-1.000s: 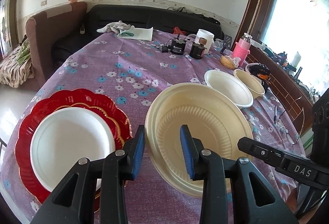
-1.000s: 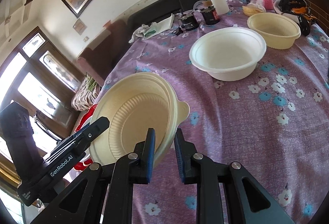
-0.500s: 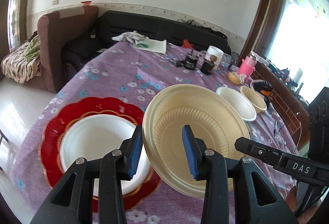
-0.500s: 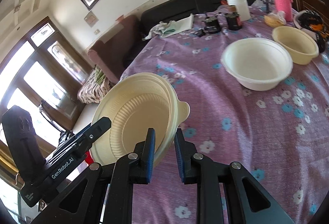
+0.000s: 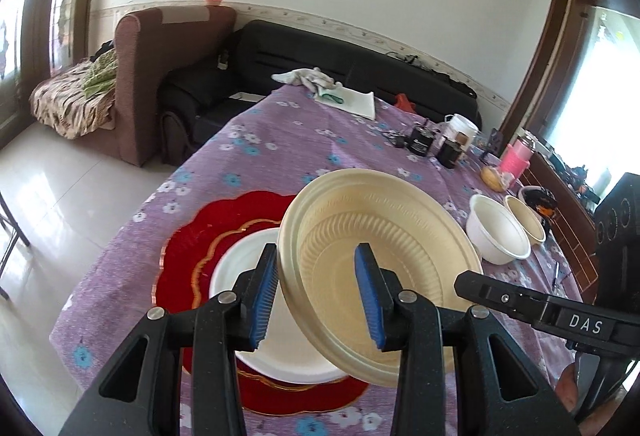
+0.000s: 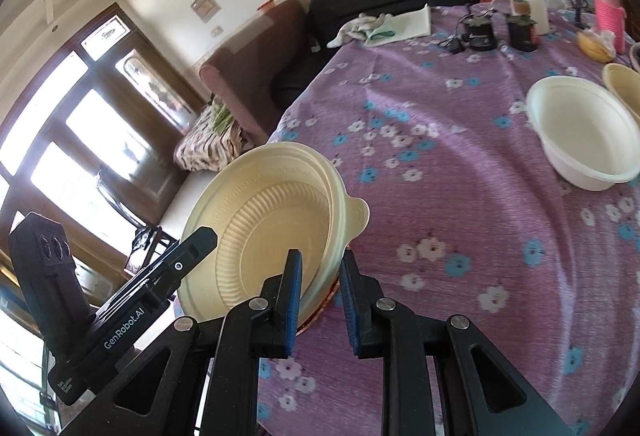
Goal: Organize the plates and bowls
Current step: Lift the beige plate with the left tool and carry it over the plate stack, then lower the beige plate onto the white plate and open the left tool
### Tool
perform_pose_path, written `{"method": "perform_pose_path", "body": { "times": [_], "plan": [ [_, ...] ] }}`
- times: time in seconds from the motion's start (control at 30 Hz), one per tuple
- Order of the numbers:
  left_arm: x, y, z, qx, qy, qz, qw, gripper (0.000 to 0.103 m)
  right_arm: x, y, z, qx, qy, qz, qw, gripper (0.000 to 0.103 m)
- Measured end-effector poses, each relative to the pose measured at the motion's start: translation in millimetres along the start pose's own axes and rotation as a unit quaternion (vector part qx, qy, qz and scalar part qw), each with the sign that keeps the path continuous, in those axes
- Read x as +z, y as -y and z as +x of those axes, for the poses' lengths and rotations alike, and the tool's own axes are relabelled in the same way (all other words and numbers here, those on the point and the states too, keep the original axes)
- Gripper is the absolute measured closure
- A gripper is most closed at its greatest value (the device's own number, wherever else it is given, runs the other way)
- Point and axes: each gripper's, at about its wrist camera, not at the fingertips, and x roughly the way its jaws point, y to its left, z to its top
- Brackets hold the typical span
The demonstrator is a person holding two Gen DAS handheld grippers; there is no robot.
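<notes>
Both grippers clamp the cream plate's rim: left gripper [image 5: 316, 286] on its near-left edge, right gripper [image 6: 320, 296] beside its tab. Cream plate [image 5: 384, 260] held tilted above white plate [image 5: 240, 268] on red charger [image 5: 188, 256]. Farther right: white bowl [image 6: 580, 140], cream bowl [image 5: 526, 222].

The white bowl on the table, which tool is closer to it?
Right. The right tool grips the cream plate on the side toward the white bowl; the left tool holds its far side.

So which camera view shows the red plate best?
The left wrist view: the red plate lies in plain sight under a white plate, its scalloped rim clear. The right wrist view shows only a thin reddish edge below the cream plate.
</notes>
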Motion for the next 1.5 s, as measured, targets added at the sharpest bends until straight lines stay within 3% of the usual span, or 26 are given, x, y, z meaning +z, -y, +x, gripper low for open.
{"method": "perform_pose_path", "body": {
  "times": [0.7,1.5],
  "plan": [
    [-7,-47,14,0.020,-0.022,-0.039,0.9988,0.066,-2,-24,52,-0.002,-0.050,-0.017,0.999,0.081],
    [-10,-50,20,0.025,-0.026,-0.039,0.9986,0.066,-4,-23,59,-0.006,-0.057,-0.015,0.998,0.080]
  ]
}}
